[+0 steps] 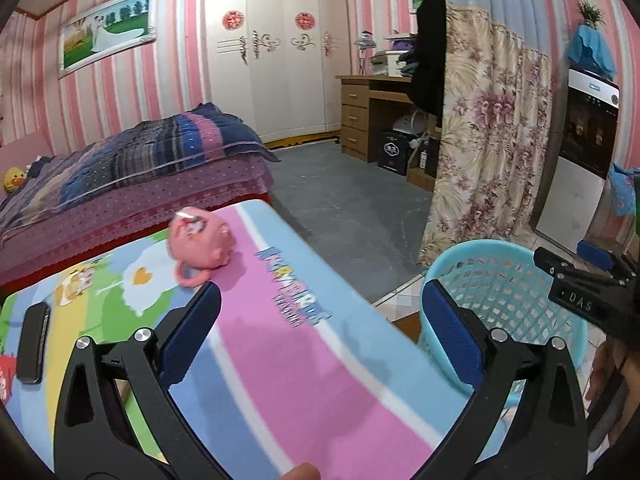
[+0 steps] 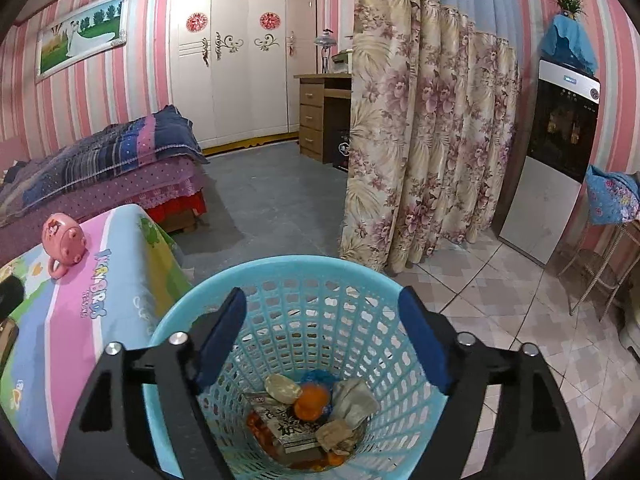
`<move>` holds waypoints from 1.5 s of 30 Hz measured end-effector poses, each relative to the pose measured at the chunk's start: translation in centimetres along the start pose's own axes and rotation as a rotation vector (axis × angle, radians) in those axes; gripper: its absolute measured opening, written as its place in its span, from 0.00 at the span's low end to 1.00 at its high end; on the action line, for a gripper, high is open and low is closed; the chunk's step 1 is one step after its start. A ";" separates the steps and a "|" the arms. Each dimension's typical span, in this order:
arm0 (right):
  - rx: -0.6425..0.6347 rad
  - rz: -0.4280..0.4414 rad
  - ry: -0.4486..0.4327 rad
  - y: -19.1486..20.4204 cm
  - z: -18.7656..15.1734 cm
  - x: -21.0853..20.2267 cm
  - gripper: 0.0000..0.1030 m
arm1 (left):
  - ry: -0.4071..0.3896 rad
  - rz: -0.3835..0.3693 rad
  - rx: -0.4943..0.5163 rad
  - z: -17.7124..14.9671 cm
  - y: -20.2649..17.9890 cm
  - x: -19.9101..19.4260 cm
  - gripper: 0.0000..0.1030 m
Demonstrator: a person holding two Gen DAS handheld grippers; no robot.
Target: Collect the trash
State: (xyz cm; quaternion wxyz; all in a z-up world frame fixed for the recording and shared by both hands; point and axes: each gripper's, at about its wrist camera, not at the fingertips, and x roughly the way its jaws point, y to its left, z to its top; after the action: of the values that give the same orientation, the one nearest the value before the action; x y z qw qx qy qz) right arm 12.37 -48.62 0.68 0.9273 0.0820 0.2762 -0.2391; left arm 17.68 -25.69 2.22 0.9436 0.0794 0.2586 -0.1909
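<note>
While hanging over the blue basket [image 2: 280, 280], right tongs [image 2: 322, 338] wide apart, nothing held, trash [image 2: 308, 420] inside, left tongs [image 1: 320, 332] wide apart over desk [image 1: 280, 360], pink mug [image 1: 200, 246] ahead.

blue mesh basket [image 2: 304, 292] | upright on floor beside table | trash [image 2: 308, 412] piled at bottom

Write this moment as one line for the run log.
left gripper: open, empty, over table | right gripper: open, empty, over basket | trash: in basket | mug: on table
</note>
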 end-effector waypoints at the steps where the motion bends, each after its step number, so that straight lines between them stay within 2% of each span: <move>1: 0.003 0.005 -0.002 0.0 0.0 -0.1 0.84 | -0.004 0.008 0.001 -0.2 0.5 -0.7 0.95; 6: 0.011 0.036 -0.041 1.0 0.3 -2.3 0.96 | -0.023 0.040 -0.024 -1.3 3.0 -4.2 0.95; 10: -0.016 0.072 -0.069 2.6 0.3 -4.2 0.96 | -0.034 0.058 -0.069 -2.2 5.4 -7.6 0.95; 17: -0.073 0.157 -0.122 6.1 0.5 -8.6 0.96 | -0.044 0.166 -0.113 -4.3 9.4 -13.9 0.95; 21: -0.093 0.265 -0.107 8.4 -1.0 -11.3 0.96 | -0.040 0.210 -0.145 -6.0 11.6 -16.7 0.95; 23: -0.105 0.288 -0.105 9.1 -1.5 -12.2 0.96 | -0.039 0.232 -0.164 -7.2 12.7 -17.9 0.95; 27: -0.102 0.339 -0.112 10.8 -3.2 -14.7 0.96 | -0.028 0.258 -0.209 -9.1 14.1 -19.0 0.95; 30: -0.107 0.343 -0.118 12.0 -4.6 -16.0 0.96 | -0.027 0.274 -0.227 -10.5 14.9 -19.7 0.95; 37: -0.234 0.337 -0.148 15.9 -8.0 -18.5 0.96 | -0.052 0.296 -0.252 -12.7 15.4 -20.0 0.95; 45: -0.266 0.350 -0.126 17.5 -9.9 -18.7 0.96 | -0.026 0.283 -0.265 -13.8 16.0 -18.4 0.95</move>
State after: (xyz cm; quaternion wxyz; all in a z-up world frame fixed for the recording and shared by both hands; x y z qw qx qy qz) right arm 2.48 -23.09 3.06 0.9727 -0.0094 0.2282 -0.0405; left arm 3.16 -1.70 0.80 0.9665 -0.0122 0.2554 -0.0218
